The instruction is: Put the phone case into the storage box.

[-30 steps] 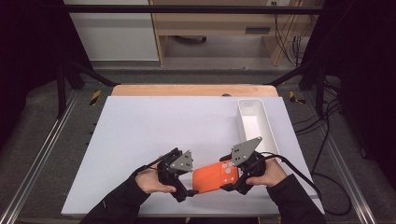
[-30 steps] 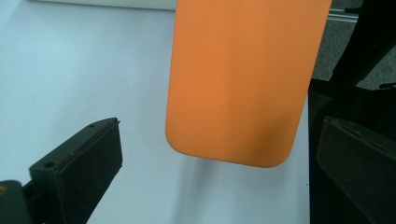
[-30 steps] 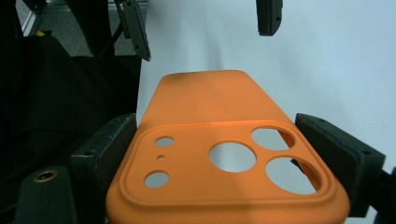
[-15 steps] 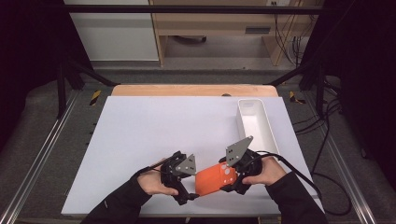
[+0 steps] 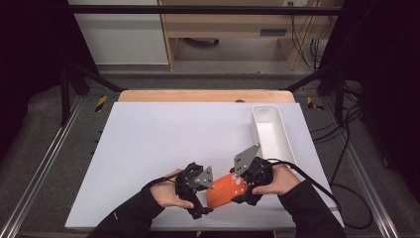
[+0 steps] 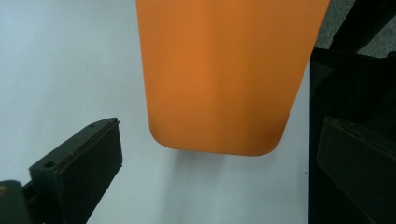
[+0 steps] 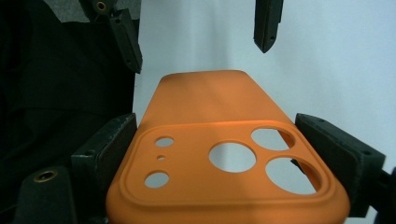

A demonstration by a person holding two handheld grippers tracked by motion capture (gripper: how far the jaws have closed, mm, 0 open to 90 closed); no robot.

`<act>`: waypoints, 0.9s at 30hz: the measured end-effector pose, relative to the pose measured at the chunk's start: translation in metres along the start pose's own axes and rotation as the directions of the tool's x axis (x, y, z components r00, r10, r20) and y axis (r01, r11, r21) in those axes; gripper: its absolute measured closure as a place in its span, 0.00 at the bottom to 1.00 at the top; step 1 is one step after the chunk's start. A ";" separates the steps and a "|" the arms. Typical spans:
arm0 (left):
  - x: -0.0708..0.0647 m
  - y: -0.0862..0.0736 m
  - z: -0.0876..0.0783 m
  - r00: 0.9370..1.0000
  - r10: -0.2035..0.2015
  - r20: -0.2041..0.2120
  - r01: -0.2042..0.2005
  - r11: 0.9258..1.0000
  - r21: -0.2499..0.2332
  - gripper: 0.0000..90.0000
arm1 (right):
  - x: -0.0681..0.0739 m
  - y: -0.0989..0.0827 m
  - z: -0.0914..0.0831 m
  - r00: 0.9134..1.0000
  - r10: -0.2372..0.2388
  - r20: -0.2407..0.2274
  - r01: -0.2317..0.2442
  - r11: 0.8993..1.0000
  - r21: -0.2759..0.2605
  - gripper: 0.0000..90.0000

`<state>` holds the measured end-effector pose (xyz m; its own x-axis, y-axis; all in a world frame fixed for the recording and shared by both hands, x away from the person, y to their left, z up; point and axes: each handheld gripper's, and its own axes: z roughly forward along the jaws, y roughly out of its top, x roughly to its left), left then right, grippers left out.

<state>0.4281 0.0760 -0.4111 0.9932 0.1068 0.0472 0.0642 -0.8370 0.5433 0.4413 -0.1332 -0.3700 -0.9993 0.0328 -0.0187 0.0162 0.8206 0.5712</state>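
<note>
My right gripper (image 7: pixel 229 163) is shut on an orange phone case (image 7: pixel 219 154), its pads pressing both sides of the end with the camera holes. The case (image 5: pixel 222 194) hangs just above the white table near the front edge, between a person's two hands. In the high view my right gripper (image 5: pixel 241 184) holds it from the right and my left gripper (image 5: pixel 205 193) faces it from the left. In the left gripper view the plain end of the case (image 6: pixel 219 79) reaches slightly in between my left gripper (image 6: pixel 215 172), which stands wide open with gaps on both sides.
A long white tray (image 5: pixel 257 131) lies on the white table (image 5: pixel 163 139) at the right, just beyond my right hand. A black cable (image 5: pixel 317 186) trails off the right gripper toward the table's right edge. A wooden strip (image 5: pixel 198 95) borders the far edge.
Both hands and the case have shifted slightly toward the table's front edge. The right gripper's hold on the case is unchanged and the left gripper has stayed open.
</note>
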 end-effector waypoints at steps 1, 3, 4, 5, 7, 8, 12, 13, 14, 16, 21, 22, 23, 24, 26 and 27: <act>0.000 0.002 -0.001 1.000 0.004 -0.002 -0.004 1.000 0.005 0.00 | 0.000 0.001 -0.001 1.000 0.002 0.003 -0.002 1.000 0.004 0.18; 0.000 0.004 -0.002 1.000 0.010 -0.004 -0.010 1.000 0.019 0.00 | 0.000 0.002 -0.001 1.000 0.000 0.004 0.000 1.000 0.004 0.18; 0.000 0.006 -0.002 1.000 0.011 -0.006 -0.011 1.000 0.025 0.00 | 0.000 0.003 -0.001 1.000 -0.002 0.005 0.002 1.000 0.005 0.18; 0.001 0.007 -0.003 1.000 0.012 -0.007 -0.012 0.999 0.030 0.00 | 0.000 0.004 -0.002 1.000 -0.001 0.004 0.001 1.000 0.007 0.18; 0.002 0.010 -0.004 1.000 0.015 -0.007 -0.015 0.999 0.041 0.00 | 0.000 0.005 -0.002 1.000 -0.001 0.003 0.001 1.000 0.012 0.18; 0.003 0.011 -0.004 1.000 0.015 -0.007 -0.015 0.999 0.047 0.00 | -0.001 0.006 -0.003 1.000 0.000 0.008 0.000 1.000 0.018 0.18; 0.005 0.015 -0.004 1.000 0.022 0.002 -0.022 0.997 0.078 0.00 | -0.001 0.008 -0.002 1.000 -0.002 0.004 0.002 1.000 0.030 0.18; 0.005 0.017 -0.003 1.000 0.030 0.003 -0.030 0.996 0.089 0.00 | -0.001 0.009 -0.002 1.000 -0.003 0.005 0.003 1.000 0.029 0.18; 0.005 0.018 -0.002 0.999 0.037 0.002 -0.037 0.995 0.097 0.00 | -0.001 0.010 -0.002 1.000 -0.009 0.008 0.009 1.000 0.030 0.18; 0.005 0.021 -0.001 0.999 0.054 0.004 -0.054 0.992 0.112 0.00 | -0.001 0.010 -0.003 1.000 -0.008 0.008 0.008 1.000 0.025 0.18; 0.005 0.027 0.002 0.997 0.073 0.001 -0.073 0.988 0.140 0.00 | -0.002 0.012 -0.002 1.000 -0.004 0.007 0.004 0.999 0.039 0.18; 0.004 0.028 0.003 0.997 0.073 0.005 -0.073 0.987 0.144 0.00 | -0.002 0.012 -0.002 1.000 -0.002 0.006 0.002 0.999 0.042 0.18; 0.004 0.028 0.003 0.997 0.076 0.007 -0.076 0.986 0.148 0.00 | -0.002 0.013 -0.002 1.000 -0.001 0.007 0.001 0.999 0.042 0.18; 0.004 0.029 0.004 0.997 0.077 0.006 -0.077 0.986 0.151 0.00 | -0.002 0.013 -0.002 1.000 0.000 0.008 0.000 0.999 0.043 0.18; 0.003 0.031 0.007 0.997 0.077 0.007 -0.077 0.984 0.160 0.00 | -0.002 0.014 -0.002 1.000 -0.002 0.006 0.002 0.999 0.042 0.18; 0.002 0.031 0.009 0.997 0.072 0.007 -0.072 0.985 0.160 0.00 | -0.002 0.014 -0.002 1.000 -0.002 0.006 0.002 0.999 0.042 0.18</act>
<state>0.4329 0.0452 -0.4014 0.9958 0.0425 0.0805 0.0069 -0.9175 0.3977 0.4436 -0.1227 -0.3604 -0.9991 0.0347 -0.0248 0.0160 0.8439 0.5362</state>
